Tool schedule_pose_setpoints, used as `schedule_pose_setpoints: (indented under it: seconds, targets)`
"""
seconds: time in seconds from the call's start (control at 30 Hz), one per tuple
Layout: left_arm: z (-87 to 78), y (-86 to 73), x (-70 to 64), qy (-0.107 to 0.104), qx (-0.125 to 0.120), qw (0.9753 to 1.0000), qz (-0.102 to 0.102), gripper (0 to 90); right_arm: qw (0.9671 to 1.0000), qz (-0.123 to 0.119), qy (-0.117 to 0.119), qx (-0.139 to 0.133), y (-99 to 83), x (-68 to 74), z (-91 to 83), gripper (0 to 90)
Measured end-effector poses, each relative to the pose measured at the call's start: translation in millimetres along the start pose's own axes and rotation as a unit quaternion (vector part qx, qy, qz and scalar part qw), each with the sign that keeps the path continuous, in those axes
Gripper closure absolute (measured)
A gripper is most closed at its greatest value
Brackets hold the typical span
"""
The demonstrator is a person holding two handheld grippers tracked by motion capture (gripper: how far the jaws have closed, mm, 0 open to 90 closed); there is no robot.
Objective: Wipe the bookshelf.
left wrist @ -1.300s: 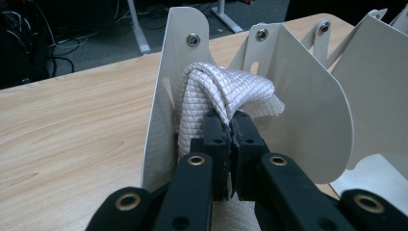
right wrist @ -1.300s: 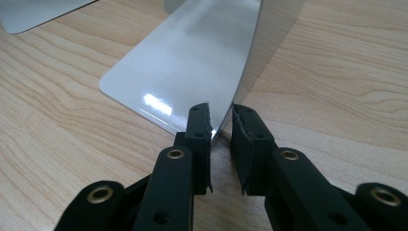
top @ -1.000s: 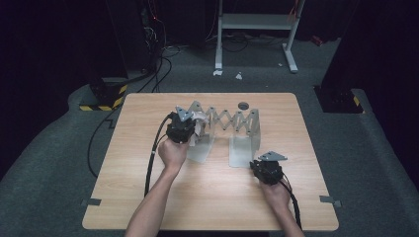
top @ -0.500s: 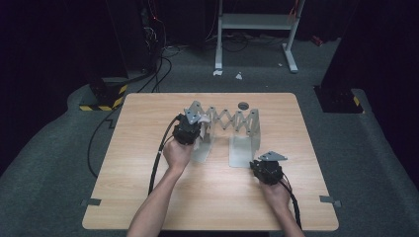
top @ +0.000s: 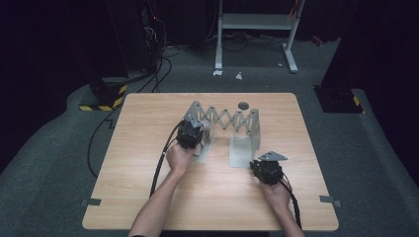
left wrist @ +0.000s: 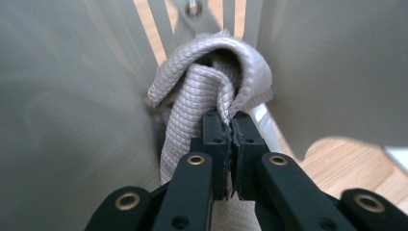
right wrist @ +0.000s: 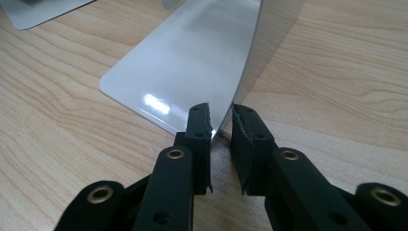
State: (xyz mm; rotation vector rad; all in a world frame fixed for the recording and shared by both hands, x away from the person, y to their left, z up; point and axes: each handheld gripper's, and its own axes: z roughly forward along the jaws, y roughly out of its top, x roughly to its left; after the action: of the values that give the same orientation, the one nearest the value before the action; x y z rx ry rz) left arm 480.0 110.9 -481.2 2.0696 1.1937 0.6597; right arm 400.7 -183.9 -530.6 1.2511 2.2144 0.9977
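A grey metal rack (top: 227, 120) with a scissor lattice and two upright end plates stands mid-table. My left gripper (top: 197, 129) is at its left end, shut on a fold of grey woven strap (left wrist: 211, 82) that is bunched against the lattice between the rack's walls (left wrist: 72, 96); the jaws (left wrist: 230, 126) meet on the fabric. My right gripper (top: 257, 160) sits at the near corner of the right end plate (top: 242, 148). Its jaws (right wrist: 221, 118) stand a little apart, one on each side of the upright plate's edge (right wrist: 276, 29), just beside the flat base plate (right wrist: 192, 62).
A small dark round disc (top: 243, 105) lies on the wooden table (top: 148, 123) behind the rack. Black cables trail from both grippers off the near edge. A metal stand (top: 257, 22) and cables are on the floor beyond the table.
My left gripper has shifted slightly right and toward the person, still at the rack's left end. The right gripper has stayed in place.
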Motion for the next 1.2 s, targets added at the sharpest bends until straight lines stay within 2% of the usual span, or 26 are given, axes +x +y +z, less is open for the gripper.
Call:
schedule_pose_setpoints:
  seconds: [0.2,0.33,0.5,0.57,0.67,0.73,0.8,0.87,0.93,1.03,1.07,1.2]
  targets:
    - [14.1,-13.7,-2.2,-0.003,0.027,0.9996,0.006,86.4,1.0000,-0.001,0.000,0.000,0.0,0.1,0.0,77.6]
    - [22.1,-18.2,-2.7,-0.015,0.044,0.9989,0.006,86.4,1.0000,-0.001,-0.001,0.000,0.0,0.1,0.0,77.6]
    - [27.2,-18.9,-1.6,-0.024,0.052,0.9984,-0.007,86.3,1.0000,-0.002,-0.001,0.000,0.0,0.3,0.0,77.6]
    - [27.2,-18.7,-2.7,-0.020,0.050,0.9985,0.001,86.3,1.0000,-0.002,-0.001,0.000,0.0,0.3,0.0,77.5]
    - [25.3,-17.0,-3.1,-0.032,0.048,0.9983,0.003,86.3,1.0000,-0.003,0.000,0.000,0.1,0.2,0.1,76.0]
    - [24.4,-15.6,-5.3,-0.038,0.036,0.9986,-0.007,86.4,1.0000,-0.001,0.002,0.000,0.2,0.0,0.3,72.2]
    - [21.9,-13.5,-6.2,-0.049,0.029,0.9983,-0.009,86.4,0.9999,0.008,0.010,0.000,0.9,-1.9,1.2,66.1]
    - [20.1,-11.1,-6.9,-0.058,0.025,0.9979,-0.008,86.3,0.9999,0.006,0.009,0.001,1.5,-0.5,1.7,64.0]
    - [17.9,-7.2,-8.3,-0.069,0.021,0.9974,-0.003,86.4,1.0000,0.001,0.007,0.002,2.2,1.1,2.6,63.7]
    - [14.1,-1.7,-9.7,-0.082,0.012,0.9965,-0.005,86.3,0.9998,0.014,0.011,0.001,4.4,-1.4,4.7,65.4]
    - [12.0,0.5,-10.1,-0.086,0.009,0.9962,0.001,86.3,0.9998,0.017,0.010,0.000,5.1,-2.4,5.6,66.5]
    - [5.2,5.7,-10.3,-0.096,-0.002,0.9954,0.003,86.3,0.9998,0.021,0.002,0.000,7.4,-4.2,8.1,72.5]
